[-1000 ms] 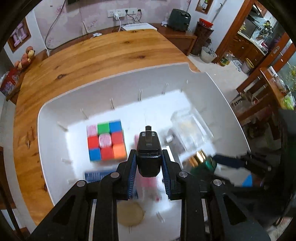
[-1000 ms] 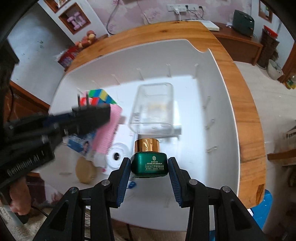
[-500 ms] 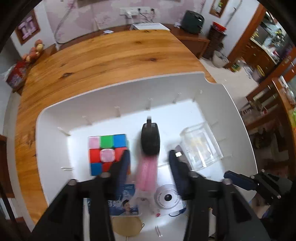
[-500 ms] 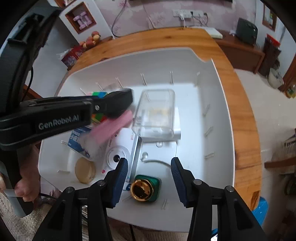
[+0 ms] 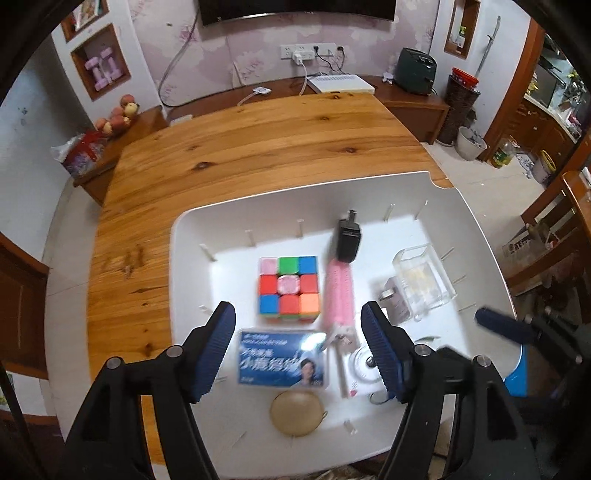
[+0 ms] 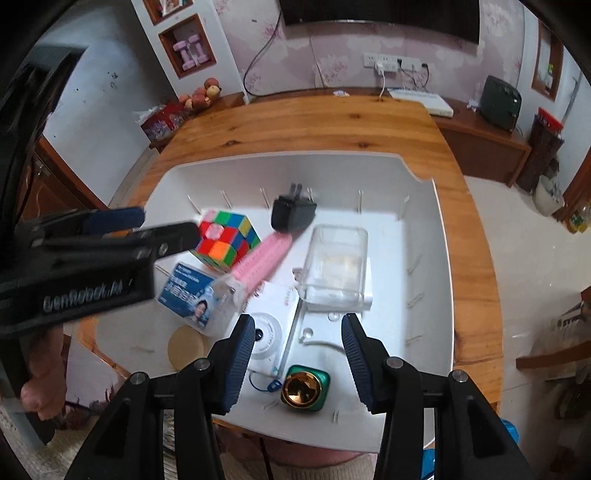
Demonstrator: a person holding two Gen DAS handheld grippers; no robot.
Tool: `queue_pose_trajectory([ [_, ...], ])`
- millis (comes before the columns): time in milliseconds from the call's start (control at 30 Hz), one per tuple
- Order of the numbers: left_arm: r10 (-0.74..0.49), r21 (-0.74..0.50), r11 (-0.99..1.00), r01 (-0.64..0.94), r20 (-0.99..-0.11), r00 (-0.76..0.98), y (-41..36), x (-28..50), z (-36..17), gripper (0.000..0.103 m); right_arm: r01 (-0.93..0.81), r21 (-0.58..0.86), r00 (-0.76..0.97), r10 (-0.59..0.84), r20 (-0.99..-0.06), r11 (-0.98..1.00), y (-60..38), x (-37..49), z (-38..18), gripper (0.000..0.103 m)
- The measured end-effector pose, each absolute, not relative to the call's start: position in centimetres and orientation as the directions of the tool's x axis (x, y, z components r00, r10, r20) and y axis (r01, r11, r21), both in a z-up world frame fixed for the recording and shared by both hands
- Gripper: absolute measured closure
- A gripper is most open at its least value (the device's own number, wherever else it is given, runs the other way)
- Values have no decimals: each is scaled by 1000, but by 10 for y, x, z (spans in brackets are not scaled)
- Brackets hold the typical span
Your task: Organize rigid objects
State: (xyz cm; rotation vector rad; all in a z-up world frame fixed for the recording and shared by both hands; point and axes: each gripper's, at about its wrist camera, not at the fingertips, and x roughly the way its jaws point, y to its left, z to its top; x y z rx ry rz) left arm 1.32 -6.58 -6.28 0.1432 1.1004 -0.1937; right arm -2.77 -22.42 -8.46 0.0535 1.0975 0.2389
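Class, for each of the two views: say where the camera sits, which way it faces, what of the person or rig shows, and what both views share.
Left wrist: on the left gripper, above the near-left rim, facing down into the white bin; its open fingers show, and the right gripper at right.
Right wrist: on the right gripper, near-right, facing the same way; its open fingers show, the left gripper at left.
Shared: bin, cube, black plug, clear box.

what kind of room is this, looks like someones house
Most likely a home living or dining room. A large wooden table holds the white plastic bin, a flat dark TV screen hangs on floral wallpaper, and a pile of peaches sits on a low wooden sideboard.
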Motion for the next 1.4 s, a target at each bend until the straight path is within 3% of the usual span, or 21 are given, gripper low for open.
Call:
queue_pose_trajectory([
  [67, -77, 21, 978, 209, -891, 447, -58, 8, -58, 28, -168, 145, 460, 208, -863, 975, -220, -28, -76, 40],
  [467, -42, 20, 993, 117, -861, 506, -13, -21, -25, 24, -198, 73, 575, 176, -799, 978, -185, -39, -24, 39],
  [633, -51, 4, 995, 101, -846, 530, -2, -29, -15, 21, -163, 57, 628, 148, -764, 985, -180, -45, -2, 27],
  [1400, 21, 2, 999, -33, -819, 574, 22, -25, -14, 21, -69, 63, 680, 93, -727, 996, -176, -51, 9, 27],
])
